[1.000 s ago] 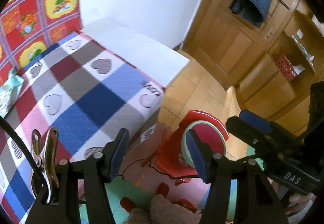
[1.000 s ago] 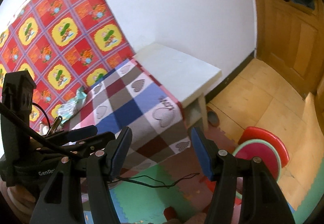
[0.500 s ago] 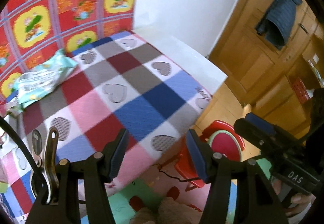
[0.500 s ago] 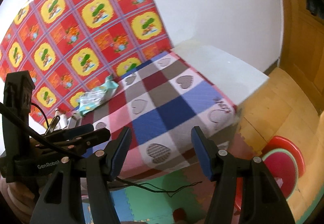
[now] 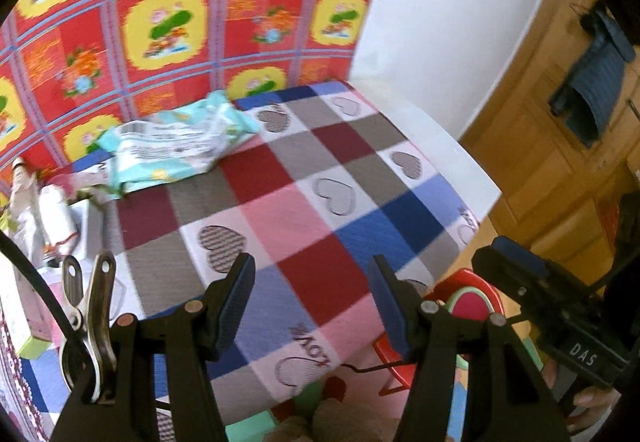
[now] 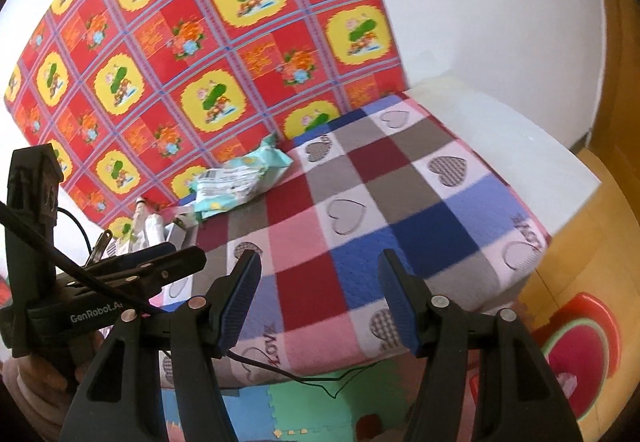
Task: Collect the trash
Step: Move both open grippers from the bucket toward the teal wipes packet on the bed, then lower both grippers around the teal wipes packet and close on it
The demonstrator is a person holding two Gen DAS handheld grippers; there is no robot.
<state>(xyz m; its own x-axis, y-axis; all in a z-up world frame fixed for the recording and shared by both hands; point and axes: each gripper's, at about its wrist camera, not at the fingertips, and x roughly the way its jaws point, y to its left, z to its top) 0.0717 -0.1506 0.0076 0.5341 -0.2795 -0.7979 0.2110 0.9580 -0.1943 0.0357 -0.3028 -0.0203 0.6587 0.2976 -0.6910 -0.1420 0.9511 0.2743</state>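
Up above the checked heart blanket (image 5: 304,210), the left gripper (image 5: 312,306) and right gripper (image 6: 320,298) are both hanging wide with nothing between the jaws, while a crumpled teal wrapper (image 5: 180,142) is lying at the blanket's far edge against the red floral cloth (image 6: 200,42).

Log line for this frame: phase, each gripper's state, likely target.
phase: approach | left gripper: open, empty | right gripper: open, empty | likely target: crumpled wrapper on checked blanket by the patterned wall | contact: none
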